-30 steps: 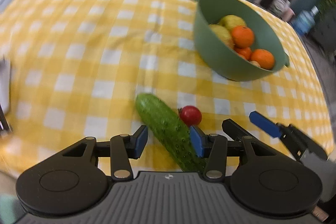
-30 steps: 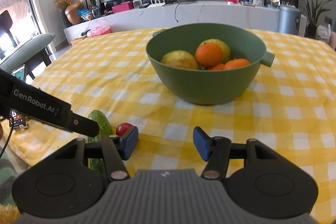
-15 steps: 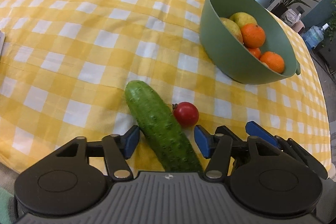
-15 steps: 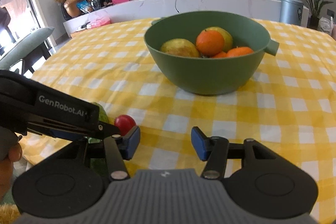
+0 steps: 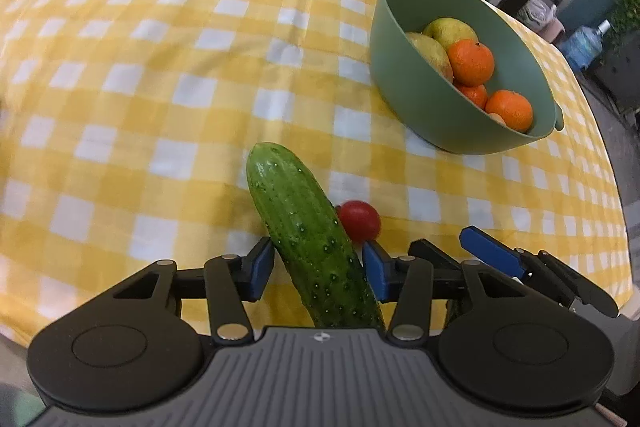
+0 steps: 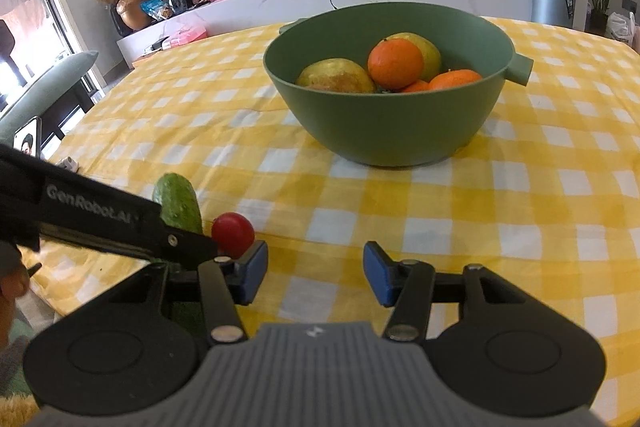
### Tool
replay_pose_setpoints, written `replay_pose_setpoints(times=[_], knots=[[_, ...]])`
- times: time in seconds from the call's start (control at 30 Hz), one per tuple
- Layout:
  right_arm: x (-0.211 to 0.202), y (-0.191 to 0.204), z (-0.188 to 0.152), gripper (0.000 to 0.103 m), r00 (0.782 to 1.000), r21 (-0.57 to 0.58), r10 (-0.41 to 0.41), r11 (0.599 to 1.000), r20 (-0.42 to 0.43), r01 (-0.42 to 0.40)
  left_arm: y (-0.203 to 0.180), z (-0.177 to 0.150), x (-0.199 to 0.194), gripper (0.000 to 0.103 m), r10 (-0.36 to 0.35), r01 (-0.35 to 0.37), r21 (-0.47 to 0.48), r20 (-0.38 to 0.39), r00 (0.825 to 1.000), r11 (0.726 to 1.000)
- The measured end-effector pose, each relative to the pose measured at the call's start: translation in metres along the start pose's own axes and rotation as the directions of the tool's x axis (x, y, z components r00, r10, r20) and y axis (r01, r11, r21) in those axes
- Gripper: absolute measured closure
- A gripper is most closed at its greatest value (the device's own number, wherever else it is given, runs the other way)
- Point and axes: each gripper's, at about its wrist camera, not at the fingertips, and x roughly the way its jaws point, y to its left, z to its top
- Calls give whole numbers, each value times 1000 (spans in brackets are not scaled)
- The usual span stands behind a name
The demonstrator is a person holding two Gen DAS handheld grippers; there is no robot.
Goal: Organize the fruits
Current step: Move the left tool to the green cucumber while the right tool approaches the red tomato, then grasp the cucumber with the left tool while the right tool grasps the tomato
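A green cucumber [image 5: 304, 223] lies on the yellow checked tablecloth [image 5: 160, 67], with a small red tomato [image 5: 360, 221] touching its right side. My left gripper [image 5: 318, 267] straddles the cucumber's near half; its jaws are closing and both blue pads touch the cucumber's sides. My right gripper [image 6: 316, 275] is open over bare cloth with nothing between its fingers. The tomato [image 6: 233, 233] sits just beyond its left fingertip, and the cucumber [image 6: 178, 205] is partly hidden behind the left gripper's arm [image 6: 120, 223]. The green bowl [image 6: 380, 131] holds oranges and pears.
The bowl [image 5: 420, 107] stands at the right of the table, a short way beyond the cucumber. One finger of the right gripper [image 5: 492, 259] reaches in close on the left gripper's right. The table's front edge is near both grippers. A chair [image 6: 48, 83] stands at the left.
The left gripper's jaws widened around the cucumber and then closed onto it. The right gripper has barely moved; the left gripper's arm now reaches further into its view.
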Motion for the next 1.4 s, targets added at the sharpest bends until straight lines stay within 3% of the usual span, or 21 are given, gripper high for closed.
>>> replay_pose_setpoints(times=[0.1, 0.23, 0.6, 0.87, 1.0, 1.1, 1.2, 1.4], knots=[[0, 2, 0, 52, 1000, -11, 13, 1000, 5, -13, 0, 4, -4, 50, 18, -19, 42, 6, 1000, 999], [0, 8, 0, 52, 999, -47, 40, 998, 19, -39, 8, 6, -1, 51, -19, 20, 47, -3, 1000, 999], [11, 38, 3, 60, 993, -237, 107, 967, 45, -93, 35, 7, 7, 49, -90, 88, -82, -17, 996, 993], [27, 40, 7, 70, 993, -240, 119, 964, 18, -112, 34, 7, 9, 49, -79, 78, -77, -10, 997, 994], [29, 40, 6, 81, 991, -234, 130, 964, -7, -128, 31, 6, 10, 49, -71, 71, -59, 2, 998, 996], [27, 39, 6, 81, 992, -226, 124, 966, -4, -122, 24, 5, 9, 50, -61, 61, -21, 17, 998, 998], [21, 35, 6, 81, 998, -208, 61, 976, 2, -59, 8, 4, 7, 53, -45, 42, 75, 42, 998, 996], [1, 5, 9, 81, 997, -78, -73, 994, 16, 74, -31, 3, 10, 62, -85, 60, 275, 81, 993, 960]])
